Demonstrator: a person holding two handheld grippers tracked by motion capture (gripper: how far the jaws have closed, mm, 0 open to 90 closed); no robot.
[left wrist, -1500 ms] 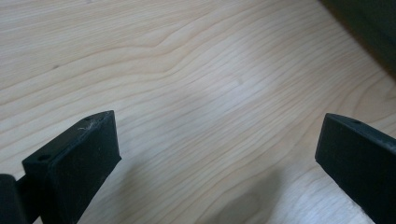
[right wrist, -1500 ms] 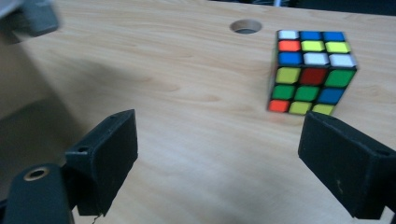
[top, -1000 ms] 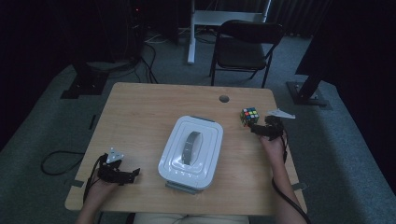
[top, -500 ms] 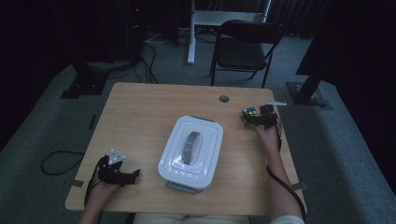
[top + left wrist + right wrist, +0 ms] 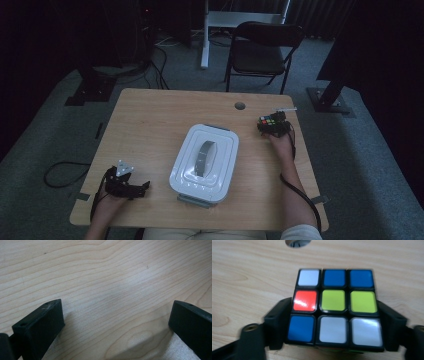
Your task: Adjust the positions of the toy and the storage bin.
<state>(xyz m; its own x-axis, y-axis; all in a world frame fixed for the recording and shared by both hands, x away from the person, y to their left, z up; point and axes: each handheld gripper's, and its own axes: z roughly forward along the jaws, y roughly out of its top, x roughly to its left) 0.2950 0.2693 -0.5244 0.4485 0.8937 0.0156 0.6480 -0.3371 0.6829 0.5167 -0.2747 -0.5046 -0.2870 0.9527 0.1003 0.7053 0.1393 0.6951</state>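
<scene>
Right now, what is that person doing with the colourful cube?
A person sits at the light wooden table with black tongs in each hand. The right tongs have their jaws on both sides of the colourful puzzle cube, which sits near the table's far right edge, and they look closed on it. The left tongs rest open on bare wood at the near left, holding nothing. Between them sits a white plastic box with a grey handle on its lid, closed and untouched.
</scene>
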